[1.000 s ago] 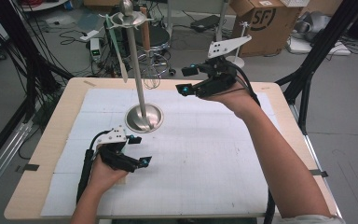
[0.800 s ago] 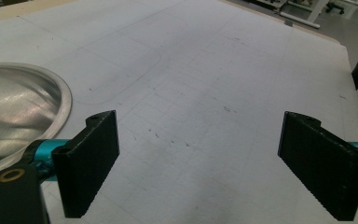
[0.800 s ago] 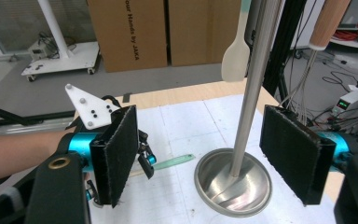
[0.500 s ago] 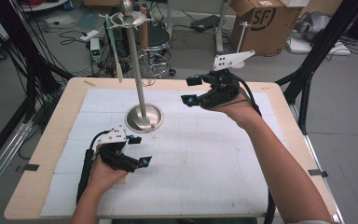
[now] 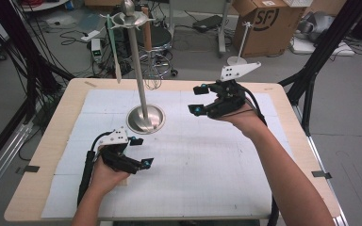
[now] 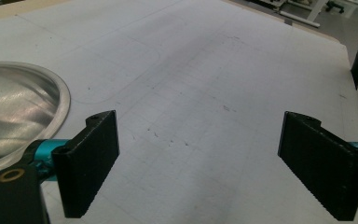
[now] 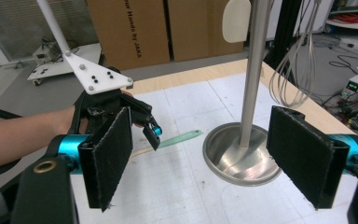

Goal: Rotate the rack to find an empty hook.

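A metal utensil stand rises from a round steel base at the table's middle rear. A pale spatula and a wire whisk hang from its top. My right gripper hovers to the right of the pole and points at it. Its jaws have just been opening and stand open with nothing between them; in the right gripper view they frame the pole and base. My left gripper rests open on the mat in front of the base. A light green utensil lies flat beside it.
A white gridded mat covers most of the wooden table. Cardboard boxes, cables and black frame legs stand on the floor beyond the far edge.
My right gripper has sunk toward the table and drifted slightly right of the pole, with its jaws a little wider. The left hand has not moved.
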Demonstrator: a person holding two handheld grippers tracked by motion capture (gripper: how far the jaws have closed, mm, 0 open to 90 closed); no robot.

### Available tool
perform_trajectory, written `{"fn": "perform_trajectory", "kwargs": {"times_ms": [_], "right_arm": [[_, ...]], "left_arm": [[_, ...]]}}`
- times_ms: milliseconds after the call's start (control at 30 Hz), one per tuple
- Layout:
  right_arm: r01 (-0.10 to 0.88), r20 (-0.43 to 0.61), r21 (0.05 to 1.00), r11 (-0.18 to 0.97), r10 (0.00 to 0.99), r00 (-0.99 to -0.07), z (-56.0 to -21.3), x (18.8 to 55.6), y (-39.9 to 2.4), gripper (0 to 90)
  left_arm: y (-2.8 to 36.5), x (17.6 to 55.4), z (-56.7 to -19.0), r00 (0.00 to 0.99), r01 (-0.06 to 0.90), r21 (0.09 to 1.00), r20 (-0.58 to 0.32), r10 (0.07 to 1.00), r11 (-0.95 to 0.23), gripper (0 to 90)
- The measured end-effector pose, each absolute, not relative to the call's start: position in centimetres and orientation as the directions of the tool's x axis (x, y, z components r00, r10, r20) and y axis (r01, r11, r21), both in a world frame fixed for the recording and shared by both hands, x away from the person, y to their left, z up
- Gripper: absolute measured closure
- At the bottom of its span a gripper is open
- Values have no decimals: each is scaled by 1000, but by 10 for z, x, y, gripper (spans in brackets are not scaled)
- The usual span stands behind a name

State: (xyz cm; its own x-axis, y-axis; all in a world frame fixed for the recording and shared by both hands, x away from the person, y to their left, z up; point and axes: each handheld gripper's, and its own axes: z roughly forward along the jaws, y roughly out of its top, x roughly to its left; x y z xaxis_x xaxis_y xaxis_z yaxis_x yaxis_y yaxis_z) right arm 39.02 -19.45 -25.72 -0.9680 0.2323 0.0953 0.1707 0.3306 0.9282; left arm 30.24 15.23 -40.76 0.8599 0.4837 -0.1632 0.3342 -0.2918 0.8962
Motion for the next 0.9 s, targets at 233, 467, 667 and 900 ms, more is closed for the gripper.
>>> {"fn": "perform_trajectory", "kwargs": {"times_ms": [233,467,667,900], "right_arm": [[164,86,926,339,234,-968,-263,385,-197,209],[190,104,912,364,241,-965,-276,382,-202,208],[193,113,896,401,213,-970,-285,377,-202,202],[217,128,867,448,222,-967,-300,374,-205,199]], "left_arm": [[153,302,-407,860,334,896,-163,483,-292,130],[152,302,-408,860,334,896,-162,483,-293,130],[152,302,-408,862,335,896,-165,480,-293,131],[152,302,-408,863,334,895,-164,479,-295,130]]}}
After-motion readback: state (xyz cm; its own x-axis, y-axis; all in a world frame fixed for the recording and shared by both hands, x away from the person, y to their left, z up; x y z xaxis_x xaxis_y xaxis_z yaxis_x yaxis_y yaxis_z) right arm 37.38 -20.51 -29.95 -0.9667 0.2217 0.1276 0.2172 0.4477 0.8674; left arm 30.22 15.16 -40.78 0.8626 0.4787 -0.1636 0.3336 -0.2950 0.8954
